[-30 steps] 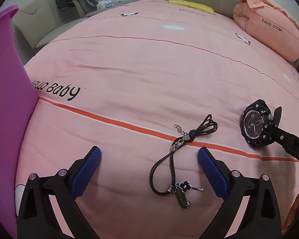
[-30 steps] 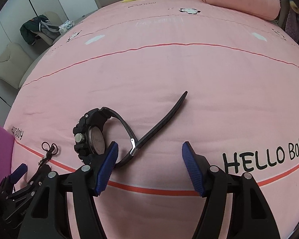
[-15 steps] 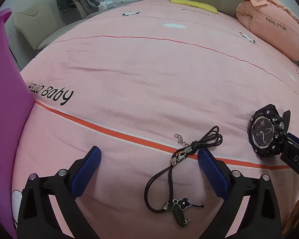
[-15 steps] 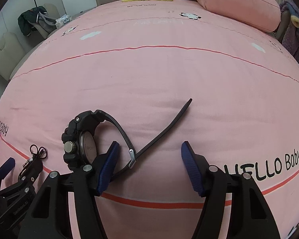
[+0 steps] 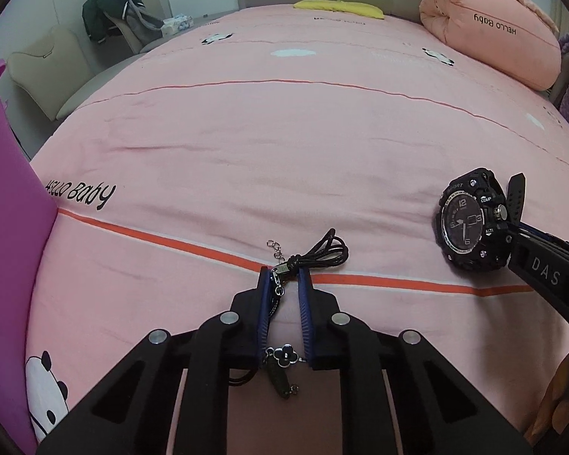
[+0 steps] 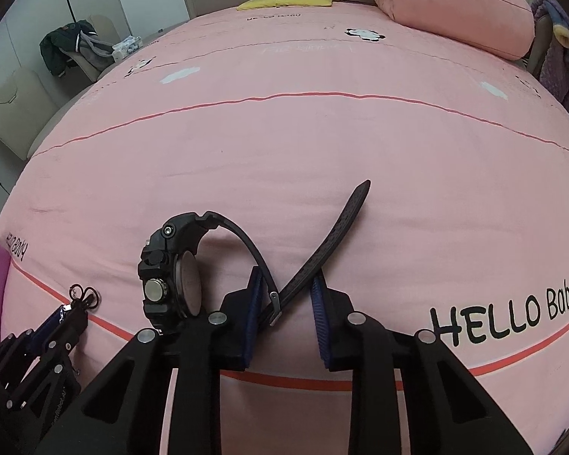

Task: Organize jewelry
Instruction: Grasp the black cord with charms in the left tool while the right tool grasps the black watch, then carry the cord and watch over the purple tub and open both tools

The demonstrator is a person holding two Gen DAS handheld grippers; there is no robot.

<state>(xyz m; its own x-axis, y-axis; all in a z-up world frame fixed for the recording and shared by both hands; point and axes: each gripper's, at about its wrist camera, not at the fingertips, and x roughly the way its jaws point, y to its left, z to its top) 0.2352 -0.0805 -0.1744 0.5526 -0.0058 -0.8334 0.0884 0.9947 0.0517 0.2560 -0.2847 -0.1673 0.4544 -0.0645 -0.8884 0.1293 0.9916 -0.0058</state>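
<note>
Left wrist view: the left gripper (image 5: 283, 277), jaws just closing, pinches the limp, light cord necklace (image 5: 315, 256) at its clasp; right gripper (image 6: 284, 288), also closing, straddles the stiffer watch (image 6: 172, 269) straps.

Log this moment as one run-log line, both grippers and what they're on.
left gripper: closing on cord necklace | right gripper: closing on watch strap | bedspread

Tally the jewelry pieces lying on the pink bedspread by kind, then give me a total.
Watch: 1, the black sport watch, its strap between the fingers of the right tool.
Cord necklace: 1, the black cord necklace with a flower charm, between the fingers of the left tool.
Total: 2
</note>
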